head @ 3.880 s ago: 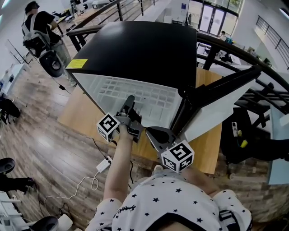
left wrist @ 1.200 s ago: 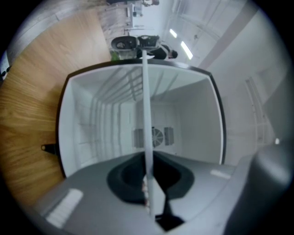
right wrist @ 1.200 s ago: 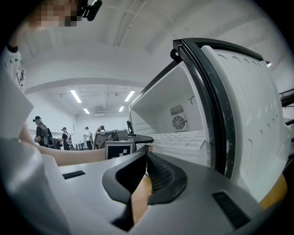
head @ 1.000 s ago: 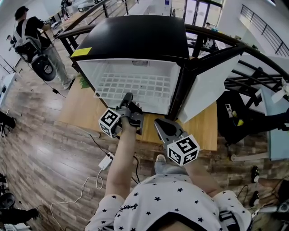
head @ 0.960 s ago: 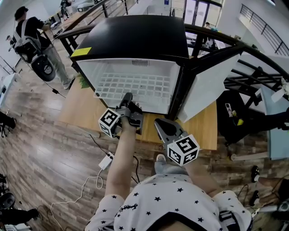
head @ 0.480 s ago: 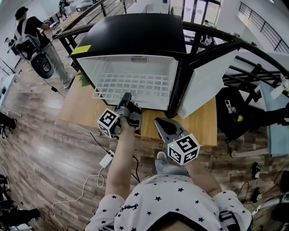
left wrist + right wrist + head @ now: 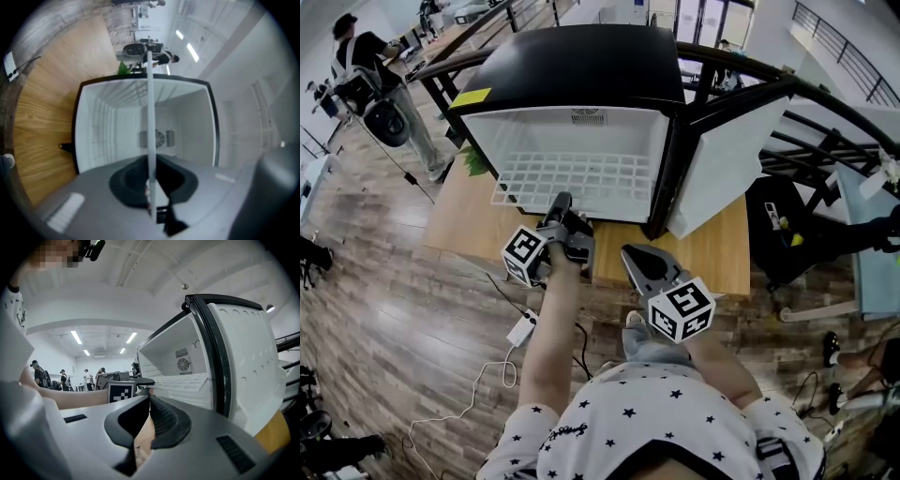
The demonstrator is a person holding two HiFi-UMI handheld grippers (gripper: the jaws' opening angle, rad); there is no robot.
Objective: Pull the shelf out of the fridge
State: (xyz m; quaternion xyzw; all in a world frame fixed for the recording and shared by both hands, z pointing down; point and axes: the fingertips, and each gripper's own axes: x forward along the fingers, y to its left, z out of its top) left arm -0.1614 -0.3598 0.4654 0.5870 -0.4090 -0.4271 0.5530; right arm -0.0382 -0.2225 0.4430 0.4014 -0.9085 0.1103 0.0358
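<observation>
A white wire-grid shelf (image 7: 572, 178) juts partway out of the open fridge (image 7: 572, 66), its front edge past the cabinet mouth and over the table (image 7: 455, 220). The left claw (image 7: 563, 201) is pinched nearly closed on that front edge, with the shelf stretching away ahead of it. Just to its right, the right claw (image 7: 630, 253) hangs with jaws together, holding nothing, near the open door (image 7: 722, 159).

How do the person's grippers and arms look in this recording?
The left gripper and right gripper have grey bodies and black jaws. Each carries a white cube with black square markers. The person wears a white short-sleeved shirt printed with black stars.
</observation>
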